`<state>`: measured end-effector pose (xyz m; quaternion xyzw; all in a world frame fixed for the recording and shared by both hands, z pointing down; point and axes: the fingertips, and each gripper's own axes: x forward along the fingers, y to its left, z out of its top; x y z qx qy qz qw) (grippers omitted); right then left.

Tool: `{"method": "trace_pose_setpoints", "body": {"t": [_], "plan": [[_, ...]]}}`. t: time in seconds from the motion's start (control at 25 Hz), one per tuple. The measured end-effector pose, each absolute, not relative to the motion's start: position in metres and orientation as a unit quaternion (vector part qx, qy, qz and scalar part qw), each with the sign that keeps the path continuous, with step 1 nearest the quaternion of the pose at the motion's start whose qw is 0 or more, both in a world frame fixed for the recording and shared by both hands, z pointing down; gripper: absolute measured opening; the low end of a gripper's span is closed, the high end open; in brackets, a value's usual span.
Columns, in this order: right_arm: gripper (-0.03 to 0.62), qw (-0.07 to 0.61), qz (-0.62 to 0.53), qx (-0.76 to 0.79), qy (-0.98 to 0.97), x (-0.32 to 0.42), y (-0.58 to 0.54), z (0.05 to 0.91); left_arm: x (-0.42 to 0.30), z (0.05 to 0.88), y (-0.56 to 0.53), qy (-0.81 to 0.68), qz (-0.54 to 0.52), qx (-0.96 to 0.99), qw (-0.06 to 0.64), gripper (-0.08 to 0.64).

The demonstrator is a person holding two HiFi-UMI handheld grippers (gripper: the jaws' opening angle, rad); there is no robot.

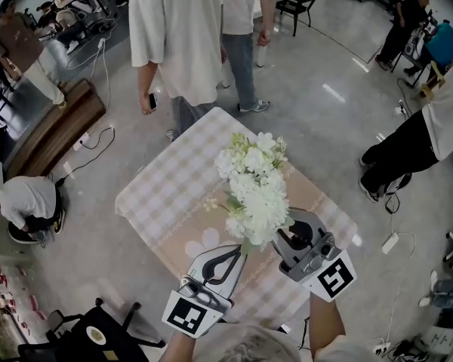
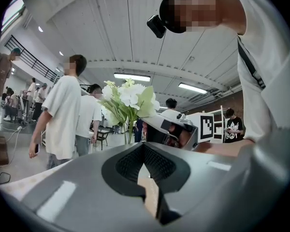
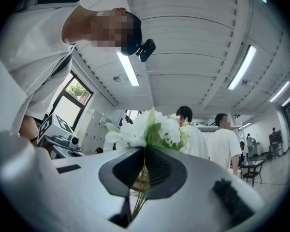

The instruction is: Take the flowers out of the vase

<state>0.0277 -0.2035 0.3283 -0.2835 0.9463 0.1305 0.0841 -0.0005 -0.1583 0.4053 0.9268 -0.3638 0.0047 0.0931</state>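
A bunch of white flowers with green leaves (image 1: 254, 191) stands over the middle of the checked table (image 1: 166, 179). My right gripper (image 1: 283, 234) is shut on the green stems; in the right gripper view the stems (image 3: 142, 180) run between its jaws (image 3: 145, 151) and the blooms (image 3: 150, 129) rise just past the tips. My left gripper (image 1: 240, 252) is beside the bunch's base at its left, jaws closed together with nothing between them (image 2: 144, 146). From it I see the flowers (image 2: 128, 100) and the right gripper (image 2: 176, 129) ahead. No vase shows in any view.
Two people (image 1: 181, 36) stand close at the table's far edge. Another person (image 1: 430, 127) is at the right, and one crouches at the left (image 1: 30, 202). A wooden bench (image 1: 57, 130) and floor cables (image 1: 98, 138) lie to the left.
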Motion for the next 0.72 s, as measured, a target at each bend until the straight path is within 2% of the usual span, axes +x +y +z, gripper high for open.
{"method": "trace_pose_setpoints", "body": {"t": [0.72], "plan": [[0.023,0.099,0.161,-0.291,0.938,0.033,-0.203,0.297,0.002,0.393,-0.155,-0.36,-0.002,0.929,0.082,0.009]]}}
